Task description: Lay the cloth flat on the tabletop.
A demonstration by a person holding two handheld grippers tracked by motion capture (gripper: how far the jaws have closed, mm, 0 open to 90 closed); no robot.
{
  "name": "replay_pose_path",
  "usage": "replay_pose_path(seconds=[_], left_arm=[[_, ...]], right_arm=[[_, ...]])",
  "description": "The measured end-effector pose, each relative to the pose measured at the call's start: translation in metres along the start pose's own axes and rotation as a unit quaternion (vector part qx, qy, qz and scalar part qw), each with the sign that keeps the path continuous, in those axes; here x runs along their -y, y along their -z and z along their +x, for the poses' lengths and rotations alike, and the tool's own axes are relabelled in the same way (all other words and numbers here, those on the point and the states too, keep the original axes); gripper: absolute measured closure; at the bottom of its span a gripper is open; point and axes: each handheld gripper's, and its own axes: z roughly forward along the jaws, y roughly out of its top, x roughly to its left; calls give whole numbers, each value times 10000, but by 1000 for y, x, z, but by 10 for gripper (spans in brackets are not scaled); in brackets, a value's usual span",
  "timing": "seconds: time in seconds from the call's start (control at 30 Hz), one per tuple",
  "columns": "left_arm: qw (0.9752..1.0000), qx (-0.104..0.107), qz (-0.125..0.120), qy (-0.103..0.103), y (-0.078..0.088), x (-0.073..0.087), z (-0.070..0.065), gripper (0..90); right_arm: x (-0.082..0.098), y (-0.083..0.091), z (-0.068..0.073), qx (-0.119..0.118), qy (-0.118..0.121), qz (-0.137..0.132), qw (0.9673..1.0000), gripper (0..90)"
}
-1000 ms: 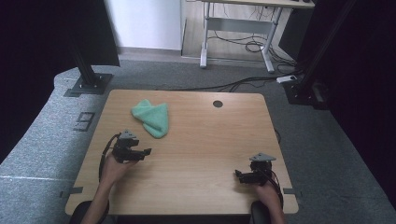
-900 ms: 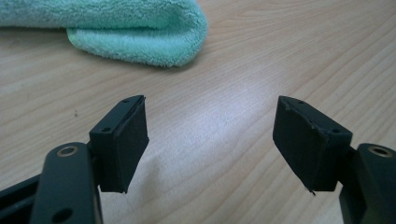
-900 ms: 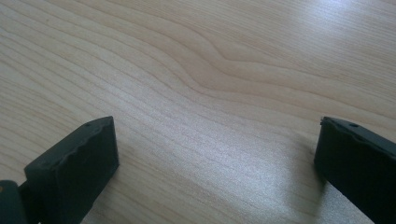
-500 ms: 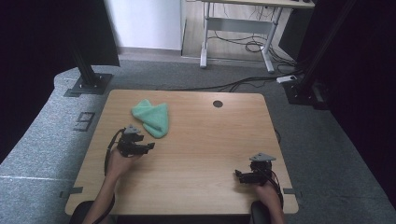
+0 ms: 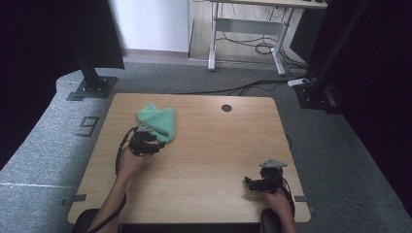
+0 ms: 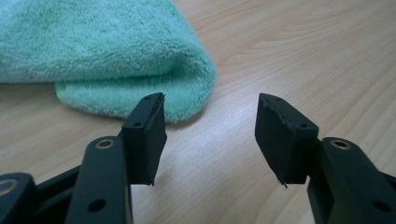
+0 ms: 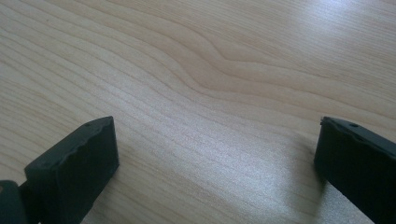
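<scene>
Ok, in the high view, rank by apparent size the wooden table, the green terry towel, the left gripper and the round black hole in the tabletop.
1. Light wooden table
2. Green terry towel
3. Black left gripper, only somewhat smaller than the towel, and partly overlapping it, so that ranking is unsure
4. Round black hole

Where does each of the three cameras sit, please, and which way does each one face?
High view: fixed above the person's side, facing forward and down on the table; both forearms, the left tool and the right tool show.
Left gripper view: rides on the left tool, facing along its jaws, which have just been closing with nothing between them, at the green towel.
Right gripper view: rides on the right tool, facing bare wood between open jaws.
Shared: the towel appears in the high and left gripper views.
</scene>
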Motion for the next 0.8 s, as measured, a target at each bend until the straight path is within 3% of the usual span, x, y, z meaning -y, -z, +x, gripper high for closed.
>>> replay_pose_path(seconds=[0.8], left_arm=[[9999,56,27,89,-33,-15,3,638]], right_arm=[[0,0,0,-3,-3,-3,10000,0]])
